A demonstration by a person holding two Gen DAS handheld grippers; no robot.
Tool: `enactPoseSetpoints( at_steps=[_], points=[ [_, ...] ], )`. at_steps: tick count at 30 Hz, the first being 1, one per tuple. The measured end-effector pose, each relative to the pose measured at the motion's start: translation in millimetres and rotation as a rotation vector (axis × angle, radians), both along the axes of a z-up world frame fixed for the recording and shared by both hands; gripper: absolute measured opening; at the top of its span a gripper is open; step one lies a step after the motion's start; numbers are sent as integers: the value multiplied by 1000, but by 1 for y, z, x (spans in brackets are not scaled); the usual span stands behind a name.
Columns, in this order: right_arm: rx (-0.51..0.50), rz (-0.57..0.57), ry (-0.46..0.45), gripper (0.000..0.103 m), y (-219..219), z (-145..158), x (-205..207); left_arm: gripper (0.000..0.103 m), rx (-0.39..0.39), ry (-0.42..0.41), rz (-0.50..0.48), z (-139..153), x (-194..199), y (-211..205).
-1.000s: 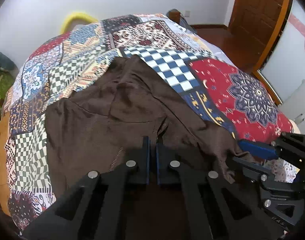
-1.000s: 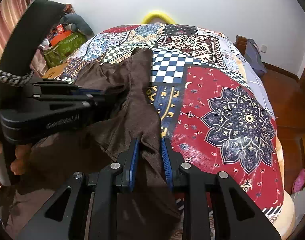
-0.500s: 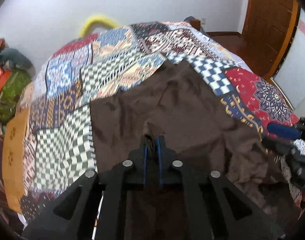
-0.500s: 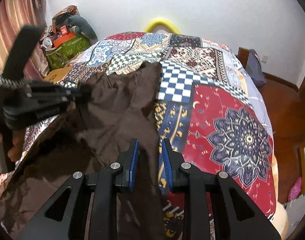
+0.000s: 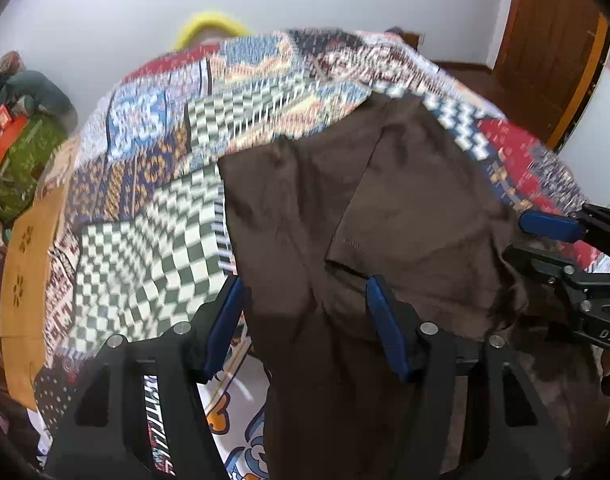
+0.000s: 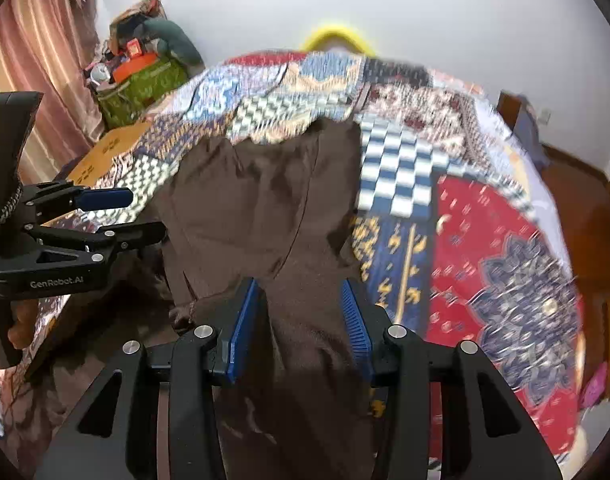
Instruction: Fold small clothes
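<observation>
A small dark brown garment (image 5: pixel 345 200) lies spread on the patchwork quilt (image 5: pixel 145 248), one layer folded over along a stitched hem. My left gripper (image 5: pixel 305 296) hangs over its near part. Its jaws are opening, and cloth lies loose between the blue pads (image 5: pixel 229 312), which do not press it. My right gripper (image 6: pixel 299 296) is over the same garment (image 6: pixel 265 200) nearer the quilt's (image 6: pixel 505 248) red patch. Its jaws are opening too, with brown cloth slack between them. Each gripper shows in the other's view: the right gripper (image 5: pixel 553 240) and the left gripper (image 6: pixel 105 216).
The quilt covers a bed that fills both views. A yellow curved object (image 6: pixel 337 36) sits at the far wall. A green bag with clutter (image 6: pixel 141 84) and a pink curtain (image 6: pixel 33 60) stand at the left. A wooden door (image 5: pixel 545 52) is at the right.
Both grippers were shut on the brown cloth and have now spread their jaws and let it go. The garment lies flatter and more stretched out than a second ago.
</observation>
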State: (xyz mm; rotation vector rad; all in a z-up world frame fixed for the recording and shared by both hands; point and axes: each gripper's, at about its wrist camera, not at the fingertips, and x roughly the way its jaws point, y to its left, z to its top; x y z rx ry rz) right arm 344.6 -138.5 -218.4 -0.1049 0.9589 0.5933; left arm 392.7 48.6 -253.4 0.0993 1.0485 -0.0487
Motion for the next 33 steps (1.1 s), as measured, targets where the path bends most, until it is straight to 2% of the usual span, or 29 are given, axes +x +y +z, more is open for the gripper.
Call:
enactPoseSetpoints(
  at_steps=[3, 7, 9, 13, 21, 24, 28, 33],
  points=[
    [-7, -6, 2, 40, -2, 5, -3, 63, -43, 24, 18, -6, 0, 8],
    [3, -21, -8, 40, -17, 22, -14, 63, -85, 8, 51, 10, -14, 21],
    [1, -27, -22, 41, -26, 30, -22, 63, -77, -12, 54, 20, -27, 25],
    [-2, -50, -38, 50, -48, 37, -41, 65, -79, -8, 63, 29, -57, 35],
    [-38, -77, 67, 50, -59, 7, -56, 65, -123, 83, 76, 0, -92, 36],
    [-70, -76, 77, 50, -57, -6, -61, 67, -107, 50, 123, -4, -96, 43],
    [-112, -96, 79, 50, -59, -19, -64, 67, -87, 49, 225, -9, -95, 63],
    [-104, -104, 88, 49, -67, -17, -67, 66, -30, 62, 219, -7, -104, 70]
  ],
)
